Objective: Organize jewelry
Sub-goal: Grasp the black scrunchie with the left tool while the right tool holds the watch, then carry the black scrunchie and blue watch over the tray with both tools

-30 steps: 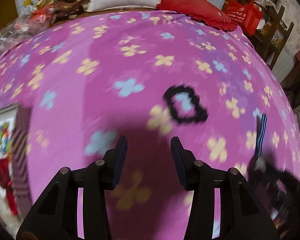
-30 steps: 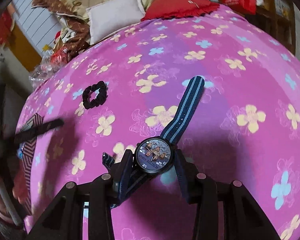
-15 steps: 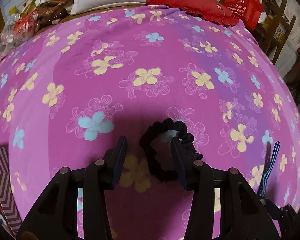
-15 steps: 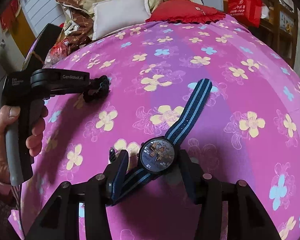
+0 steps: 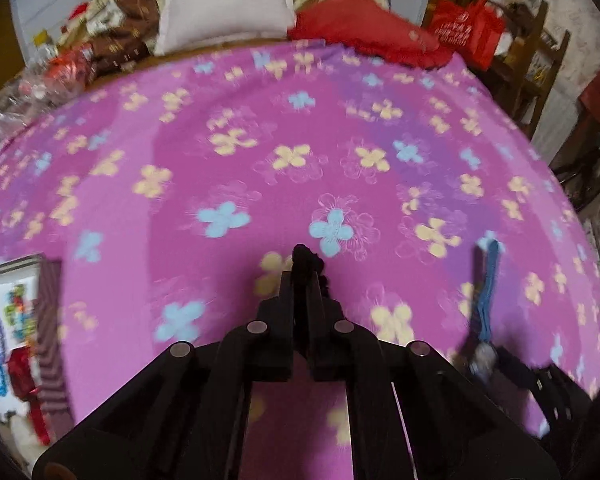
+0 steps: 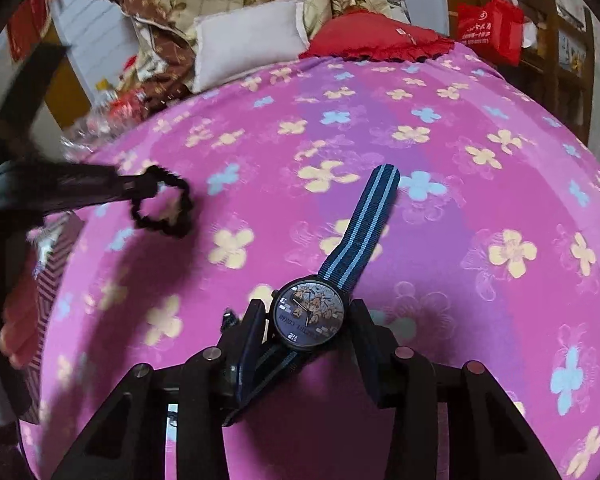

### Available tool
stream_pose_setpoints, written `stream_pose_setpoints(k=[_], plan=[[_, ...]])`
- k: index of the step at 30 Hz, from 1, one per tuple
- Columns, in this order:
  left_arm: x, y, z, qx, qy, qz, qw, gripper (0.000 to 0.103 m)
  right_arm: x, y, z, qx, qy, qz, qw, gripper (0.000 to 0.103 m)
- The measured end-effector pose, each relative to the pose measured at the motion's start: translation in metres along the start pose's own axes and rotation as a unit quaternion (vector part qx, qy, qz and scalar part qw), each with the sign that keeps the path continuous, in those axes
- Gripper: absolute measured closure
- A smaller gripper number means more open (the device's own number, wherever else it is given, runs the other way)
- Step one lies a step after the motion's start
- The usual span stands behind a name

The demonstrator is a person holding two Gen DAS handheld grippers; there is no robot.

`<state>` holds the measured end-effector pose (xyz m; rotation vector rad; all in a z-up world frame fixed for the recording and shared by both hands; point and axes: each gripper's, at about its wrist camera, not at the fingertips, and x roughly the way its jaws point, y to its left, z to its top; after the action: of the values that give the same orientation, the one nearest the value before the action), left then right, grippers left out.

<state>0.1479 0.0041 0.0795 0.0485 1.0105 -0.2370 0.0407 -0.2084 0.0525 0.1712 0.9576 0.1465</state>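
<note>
A bed covered in a pink and purple spread with yellow and blue flowers fills both views. At its far edge lie a white pillow, a red cushion and floral bedding; a red bag with unreadable white print hangs at upper right.

The left gripper has its fingers clamped together on a black scrunchie, whose loop hangs past the tips at left in the right wrist view.

The right gripper has just been closing; its fingers stand apart around the watch, lying on the spread with its blue striped strap running to upper right. The left finger touches the case; the right stands just clear. The dial lettering is too small to read.
</note>
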Motion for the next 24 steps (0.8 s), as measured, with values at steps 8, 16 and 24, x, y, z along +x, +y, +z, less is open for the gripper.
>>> stream_pose_setpoints(k=[8,16,24], plan=[[-0.113,0.036,-0.055,-0.005,-0.077,0.015,0.9969,0.1,-0.029,0.044,-0.014,-0.057,-0.025,-0.05,0.997,0.062],[-0.178,0.055,-0.117,-0.008,-0.126,0.077,0.989,0.1,-0.073,0.099,-0.032,-0.144,-0.083,-0.105,0.98,0.062],[-0.211,0.071,-0.156,-0.045,-0.143,0.094,0.9843,0.1,-0.094,0.112,-0.055,-0.143,-0.076,-0.125,0.979,0.062]])
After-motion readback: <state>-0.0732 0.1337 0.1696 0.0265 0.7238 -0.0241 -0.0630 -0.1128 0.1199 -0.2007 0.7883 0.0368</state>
